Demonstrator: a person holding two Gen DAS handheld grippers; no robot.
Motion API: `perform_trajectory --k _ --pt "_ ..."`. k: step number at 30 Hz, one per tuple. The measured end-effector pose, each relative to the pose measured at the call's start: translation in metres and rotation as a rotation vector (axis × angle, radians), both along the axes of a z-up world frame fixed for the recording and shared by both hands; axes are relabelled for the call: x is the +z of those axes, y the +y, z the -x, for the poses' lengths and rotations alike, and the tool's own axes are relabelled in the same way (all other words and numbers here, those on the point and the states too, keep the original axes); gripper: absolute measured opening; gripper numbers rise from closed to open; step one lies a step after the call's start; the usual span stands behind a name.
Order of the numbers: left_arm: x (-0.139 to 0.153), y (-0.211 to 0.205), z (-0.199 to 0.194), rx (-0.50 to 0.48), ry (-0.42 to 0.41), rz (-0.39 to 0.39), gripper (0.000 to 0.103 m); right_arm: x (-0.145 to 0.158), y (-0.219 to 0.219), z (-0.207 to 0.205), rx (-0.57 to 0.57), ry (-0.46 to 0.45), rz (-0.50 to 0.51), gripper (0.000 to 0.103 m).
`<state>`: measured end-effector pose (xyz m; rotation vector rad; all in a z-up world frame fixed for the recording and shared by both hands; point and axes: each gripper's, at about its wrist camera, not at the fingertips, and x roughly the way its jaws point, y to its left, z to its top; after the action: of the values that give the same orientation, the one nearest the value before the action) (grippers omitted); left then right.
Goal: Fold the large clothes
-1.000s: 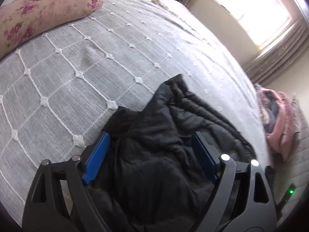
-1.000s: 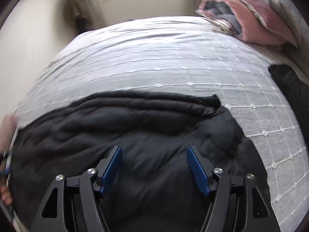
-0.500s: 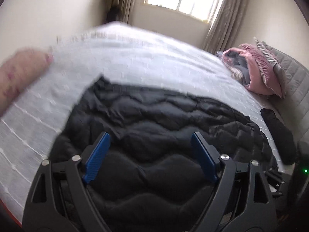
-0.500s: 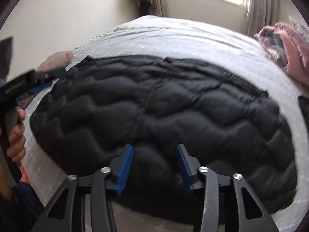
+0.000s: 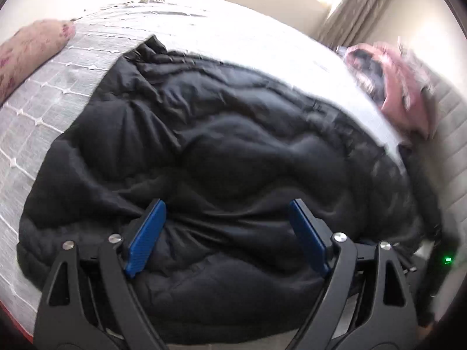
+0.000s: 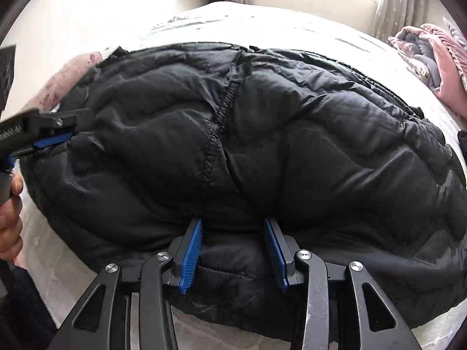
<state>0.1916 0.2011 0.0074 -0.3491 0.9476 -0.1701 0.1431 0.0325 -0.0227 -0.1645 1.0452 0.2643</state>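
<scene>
Folding so far: your black quilted puffer jacket (image 6: 292, 134) lies spread on the white tufted bed cover (image 5: 43, 93), no fold visible.
Right tool (image 6: 233, 250): half-closed, pinching the near hem.
Left tool (image 5: 226, 233): wide open over the jacket, gripping nothing.
Around: floral pillow (image 5: 26, 49), pink blanket heap (image 6: 437, 58); nothing blocks you.

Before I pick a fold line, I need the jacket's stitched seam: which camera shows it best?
The right wrist view: the stitched seam runs sharply down the black puffer jacket. The left wrist view is blurred; no seam is discernible there.
</scene>
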Motion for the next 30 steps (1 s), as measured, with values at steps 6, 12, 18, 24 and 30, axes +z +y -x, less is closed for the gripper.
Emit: perform_trajectory --k 6,12,18,24,30 --pt "-0.011 -0.005 0.003 -0.053 0.015 -0.088 0.086 0.031 0.003 0.010 0.034 -0.053 -0.155 0.042" --pt "-0.014 -0.012 0.002 -0.054 0.027 -0.120 0.087 0.021 0.003 -0.013 -0.038 -0.030 -0.212 0.017" --pt "-0.017 -0.019 -0.001 -0.062 0.039 -0.131 0.094 0.027 0.002 -0.067 -0.127 0.006 -0.312 0.016" --pt "-0.017 -0.019 -0.002 -0.074 0.049 -0.130 0.095 0.022 0.010 -0.143 -0.218 0.039 -0.302 0.016" --pt "-0.019 -0.014 -0.004 -0.080 0.059 -0.097 0.095 0.001 0.017 -0.202 -0.266 0.103 -0.267 0.013"
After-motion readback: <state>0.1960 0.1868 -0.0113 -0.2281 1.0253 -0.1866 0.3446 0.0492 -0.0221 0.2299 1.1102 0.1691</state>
